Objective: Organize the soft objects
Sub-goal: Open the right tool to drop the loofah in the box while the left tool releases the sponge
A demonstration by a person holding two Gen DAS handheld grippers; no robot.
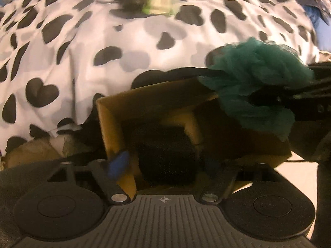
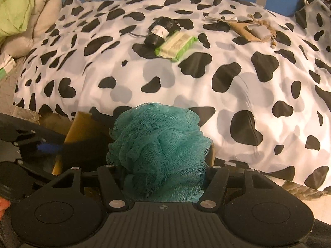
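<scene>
My right gripper (image 2: 163, 165) is shut on a teal mesh bath pouf (image 2: 159, 148). It holds the pouf over the far right corner of an open cardboard box (image 1: 144, 99) at the bed's edge; the pouf also shows in the left wrist view (image 1: 258, 76). My left gripper (image 1: 163, 163) is at the box's near side, its blue-tipped left finger (image 1: 119, 164) outside the left wall and the other finger inside, dark. Whether it grips the box I cannot tell. A dark soft object (image 1: 165, 153) lies inside the box.
The bed has a cow-print cover (image 2: 206, 86). On it, far back, lie a green wipes pack (image 2: 175, 45), a black-and-white bundle (image 2: 159, 31), and a tan pouch with a cord (image 2: 254, 31). Pale and green bedding (image 2: 22, 14) is piled at left.
</scene>
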